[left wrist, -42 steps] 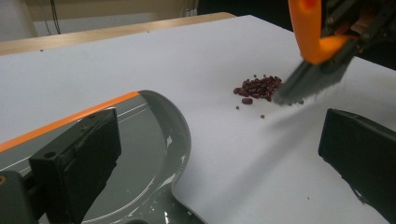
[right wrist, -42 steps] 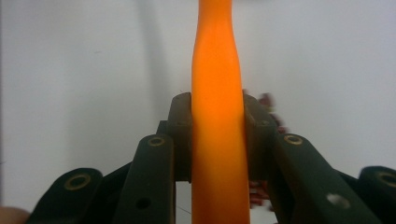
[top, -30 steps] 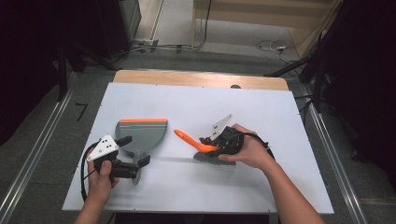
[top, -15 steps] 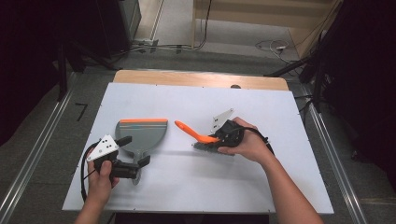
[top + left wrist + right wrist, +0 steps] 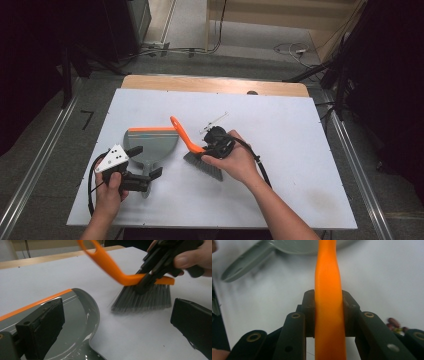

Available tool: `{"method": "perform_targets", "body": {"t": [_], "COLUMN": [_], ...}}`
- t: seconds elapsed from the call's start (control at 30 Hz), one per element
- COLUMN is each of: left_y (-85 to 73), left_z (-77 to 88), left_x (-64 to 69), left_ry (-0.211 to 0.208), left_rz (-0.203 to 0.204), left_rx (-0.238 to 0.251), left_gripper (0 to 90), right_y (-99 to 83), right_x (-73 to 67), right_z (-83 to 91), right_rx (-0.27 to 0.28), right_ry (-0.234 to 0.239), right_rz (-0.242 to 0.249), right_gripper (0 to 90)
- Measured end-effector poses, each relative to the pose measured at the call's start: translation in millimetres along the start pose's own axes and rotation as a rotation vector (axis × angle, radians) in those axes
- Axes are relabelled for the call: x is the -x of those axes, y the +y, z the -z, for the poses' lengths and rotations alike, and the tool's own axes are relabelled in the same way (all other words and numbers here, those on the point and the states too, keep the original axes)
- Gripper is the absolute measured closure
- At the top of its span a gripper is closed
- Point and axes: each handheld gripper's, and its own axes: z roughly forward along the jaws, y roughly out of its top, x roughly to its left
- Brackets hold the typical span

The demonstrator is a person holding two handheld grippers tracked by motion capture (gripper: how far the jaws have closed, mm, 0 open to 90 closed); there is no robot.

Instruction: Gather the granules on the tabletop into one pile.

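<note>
While the small hand brush with the orange plastic handle and grey bristles (image 5: 196, 152) is clamped by its handle between the jaws of the right gripper (image 5: 216, 145), its bristles are held down on the white table top (image 5: 300, 130), just beside the grey plastic dustpan with the orange front edge (image 5: 152, 145). The left gripper (image 5: 142, 165) is seen over the dustpan's handle end with its jaws standing apart. One jaw is placed over the pan and the other over bare table, with nothing pressed between them.
</note>
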Motion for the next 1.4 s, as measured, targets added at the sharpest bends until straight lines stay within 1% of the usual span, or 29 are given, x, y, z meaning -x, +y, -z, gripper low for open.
{"method": "perform_targets", "body": {"t": [0.03, 0.07, 0.1, 0.13, 0.2, 0.27, 0.4, 0.47, 0.63, 0.7, 0.73, 0.77, 0.8, 0.87, 0.9, 0.93, 0.97, 1.0, 1.03, 1.07, 1.1, 1.13, 1.17, 1.23, 1.27, 1.3, 1.33, 1.37, 1.4], "left_y": [-0.2, -0.4, -0.6, -0.7, -0.7, -0.6, -0.3, -0.1, 0.1, -0.2, -0.3, -0.4, -0.5, -0.5, -0.5, -0.5, -0.5, -0.5, -0.5, -0.5, -0.5, -0.4, -0.3, -0.3, -0.3, -0.3, -0.4, -0.4, -0.5], "left_z": [-0.2, -0.4, -0.7, -0.7, -0.5, 0.1, 0.2, -0.4, -2.6, -3.1, -3.3, -3.4, -3.4, -2.9, -2.6, -2.4, -2.3, -2.1, -2.1, -2.1, -2.2, -2.1, -2.1, -2.0, -2.0, -1.9, -1.9, -1.8, -2.0], "left_x": [0.1, 0.4, 0.6, 0.5, -0.1, -0.5, -0.6, 0.0, 1.0, 1.0, 1.0, 0.9, 0.7, 0.0, -0.4, -0.4, -0.6, -0.6, -0.7, -0.7, -0.7, -0.5, -0.4, -0.3, -0.3, -0.4, -0.4, -0.5, -0.7], "left_ry": [-0.001, -0.002, -0.003, -0.004, -0.006, -0.003, -0.003, -0.004, -0.004, -0.003, -0.003, -0.003, -0.003, -0.002, -0.001, 0.0, 0.0, 0.001, 0.0, 0.0, -0.001, 0.0, 0.0, 0.0, 0.0, -0.001, -0.001, -0.001, -0.001], "left_rz": [-0.002, -0.006, -0.007, -0.008, -0.005, -0.002, -0.002, -0.004, -0.007, -0.011, -0.01, -0.008, -0.008, -0.007, -0.007, -0.005, -0.005, -0.002, -0.002, -0.002, -0.002, -0.002, -0.003, -0.003, -0.003, -0.003, -0.003, -0.003, -0.004], "left_rx": [-0.001, -0.006, -0.006, -0.005, -0.004, -0.003, -0.001, -0.001, -0.009, -0.015, -0.015, -0.014, -0.013, -0.013, -0.012, -0.011, -0.011, -0.011, -0.009, -0.008, -0.007, -0.008, -0.009, -0.009, -0.009, -0.009, -0.009, -0.009, -0.007], "left_gripper": [0.0, 0.0, 0.0, 0.0, 0.0, 0.0, 0.0, 0.0, 0.0, 0.0, 0.0, 0.0, 0.0, 0.0, 0.0, 0.0, 0.0, 0.0, 0.0, 0.0, 0.0, 0.0, 0.0, 0.0, 0.0, 0.0, 0.0, 0.0, 0.0], "right_y": [0.3, -0.5, -1.9, -3.7, -8.0, -15.0, -27.4, -32.6, -39.3, -40.1, -39.9, -39.9, -39.5, -39.1, -38.7, -38.2, -37.5, -37.0, -36.0, -34.5, -33.6, -32.7, -32.2, -31.7, -31.6, -31.6, -31.7, -31.7, -31.3], "right_x": [3.6, 7.0, 15.7, 22.1, 31.2, 42.2, 56.1, 60.5, 64.5, 65.5, 65.8, 67.3, 68.8, 73.3, 76.9, 79.6, 82.1, 84.0, 86.0, 88.1, 88.9, 90.1, 89.9, 88.6, 86.5, 84.8, 81.5, 77.6, 73.0], "right_z": [-5.9, -7.0, -6.7, -5.2, -1.2, 6.3, 19.6, 24.2, 35.1, 43.0, 47.9, 53.4, 59.1, 69.1, 75.4, 79.6, 82.4, 83.4, 83.3, 80.4, 77.8, 71.7, 66.0, 54.7, 49.5, 44.7, 41.5, 38.8, 36.3], "right_rx": [-0.001, 0.011, 0.02, 0.023, 0.03, 0.042, 0.059, 0.074, 0.12, 0.149, 0.163, 0.175, 0.185, 0.211, 0.228, 0.229, 0.219, 0.21, 0.192, 0.162, 0.138, 0.099, 0.071, 0.027, 0.014, 0.008, 0.014, 0.015, 0.009], "right_ry": [-0.003, -0.018, -0.013, -0.014, -0.037, -0.057, -0.107, -0.113, -0.082, -0.063, -0.064, -0.076, -0.092, -0.131, -0.171, -0.217, -0.277, -0.324, -0.384, -0.466, -0.507, -0.561, -0.589, -0.614, -0.606, -0.584, -0.57, -0.567, -0.578], "right_rz": [-0.056, -0.089, -0.148, -0.184, -0.223, -0.275, -0.323, -0.341, -0.36, -0.366, -0.367, -0.358, -0.361, -0.34, -0.316, -0.303, -0.285, -0.266, -0.25, -0.218, -0.199, -0.163, -0.145, -0.094, -0.078, -0.063, -0.058, -0.049, -0.04], "right_gripper": [68.8, 68.8, 68.8, 68.7, 68.6, 68.6, 68.6, 68.7, 68.8, 68.7, 68.8, 68.8, 68.7, 68.7, 68.7, 68.7, 68.7, 68.7, 68.7, 68.7, 68.7, 68.7, 68.7, 68.7, 68.7, 68.7, 68.7, 68.7, 68.7]}}
